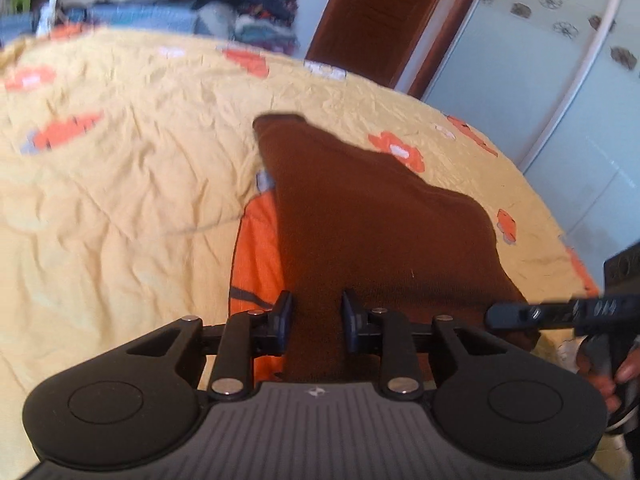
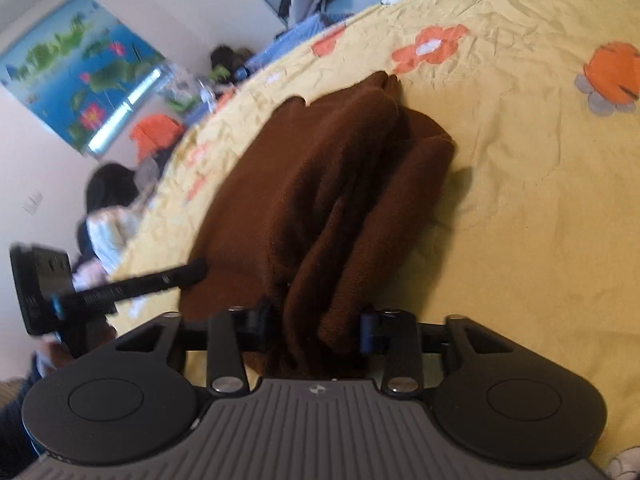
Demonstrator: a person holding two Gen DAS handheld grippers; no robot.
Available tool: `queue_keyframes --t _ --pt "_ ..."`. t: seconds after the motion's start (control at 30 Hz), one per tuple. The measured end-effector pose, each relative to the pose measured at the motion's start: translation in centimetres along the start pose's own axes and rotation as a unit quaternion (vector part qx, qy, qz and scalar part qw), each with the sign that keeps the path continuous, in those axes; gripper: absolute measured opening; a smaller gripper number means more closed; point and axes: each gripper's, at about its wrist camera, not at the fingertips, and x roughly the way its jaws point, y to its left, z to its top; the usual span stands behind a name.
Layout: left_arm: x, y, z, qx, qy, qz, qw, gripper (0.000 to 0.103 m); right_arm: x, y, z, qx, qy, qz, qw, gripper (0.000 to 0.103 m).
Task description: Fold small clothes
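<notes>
Now both grippers straddle the near edge of the brown garment (image 1: 360, 216) on the yellow bedspread (image 1: 120, 160). Your left gripper (image 1: 316, 320) and right gripper (image 2: 316, 328) have cloth between their jaws; whether the pads pinch it is unclear. Bite all layers evenly before lifting.

A dark brown knitted garment (image 1: 360, 216) lies on a yellow quilted bedspread with orange flowers (image 1: 120, 168); the left gripper (image 1: 316, 316) straddles the garment's near edge, jaws apart.
</notes>
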Motion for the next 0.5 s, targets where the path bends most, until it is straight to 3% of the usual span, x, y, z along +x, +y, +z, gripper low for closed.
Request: queue_keyframes --t 0.03,0.07,0.13,0.2,0.3,0.37,0.4,0.5 --pt "-0.6 -0.9 0.0 0.016 -0.013 0.014 0.9997 0.039 -0.7 0.1 0.6 0.009 -0.012 -0.007 1.000 0.073" --pt "-1.2 -1.6 -0.2 0.034 -0.030 0.021 0.9987 0.045 -1.6 0.3 1.3 0.006 -0.039 -0.014 0.999 0.078" --pt "-2.1 -3.0 -0.6 0.077 -0.069 0.024 0.9944 0.077 -2.9 0.5 3.1 -0.004 -0.089 -0.021 0.996 0.084" --pt "-1.7 -4.5 -0.8 0.113 -0.078 0.027 0.9902 0.078 -2.8 0.3 5.4 0.009 -0.103 -0.027 0.994 0.084" --pt "-0.1 -6.0 -1.1 0.136 -0.065 0.016 0.9884 0.078 0.1 -0.2 8.3 0.022 -0.077 -0.035 0.996 0.083" --pt "1.4 -6.5 -1.7 0.144 -0.049 0.010 0.9883 0.078 2.9 -0.6 9.7 0.028 -0.045 -0.031 0.998 0.058" --pt "1.9 -6.7 -1.9 0.149 -0.045 0.014 0.9877 0.078 4.0 -0.4 10.3 0.016 -0.030 -0.032 0.999 0.016" --pt "2.9 -7.6 -2.8 0.171 -0.051 0.012 0.9838 0.080 5.1 1.5 11.8 -0.060 -0.041 -0.064 0.995 0.017"
